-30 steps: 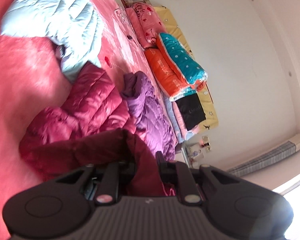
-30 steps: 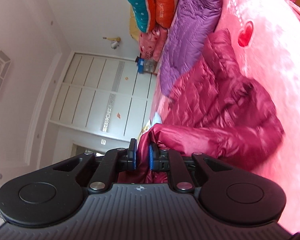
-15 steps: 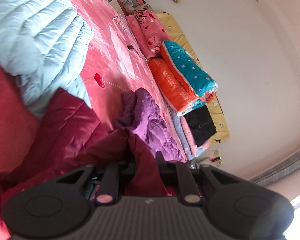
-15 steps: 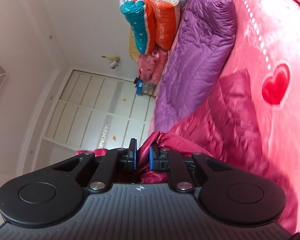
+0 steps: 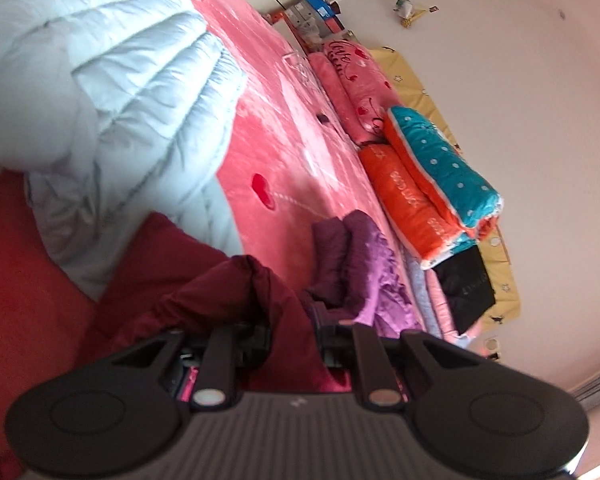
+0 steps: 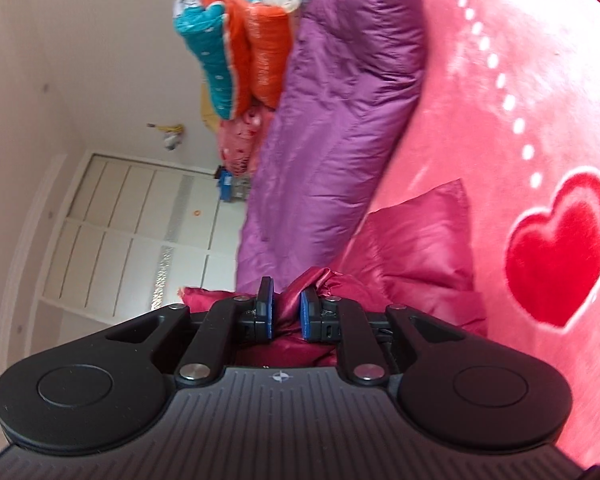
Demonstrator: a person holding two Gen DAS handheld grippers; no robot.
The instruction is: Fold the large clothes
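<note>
A dark red puffer jacket [image 5: 220, 292] lies bunched on the pink bed [image 5: 300, 152]. My left gripper [image 5: 292, 332] is shut on a fold of it, and the cloth hides the fingertips. In the right wrist view the same jacket [image 6: 412, 248] is glossy crimson, and my right gripper [image 6: 286, 312] is shut on a bunched edge between its blue pads [image 6: 309, 314]. Both grippers hold the cloth close above the bed.
A light blue puffer jacket [image 5: 100, 100] lies at the left. A purple jacket [image 5: 364, 264] [image 6: 340, 120] lies beside the red one. Folded quilts [image 5: 432, 184] [image 6: 240, 40] are stacked along the wall. White wardrobe doors [image 6: 132, 232] stand behind.
Both grippers have moved forward over the bed with the red jacket still gripped. The blue and purple jackets loom larger, and less of the red jacket shows spread out.
</note>
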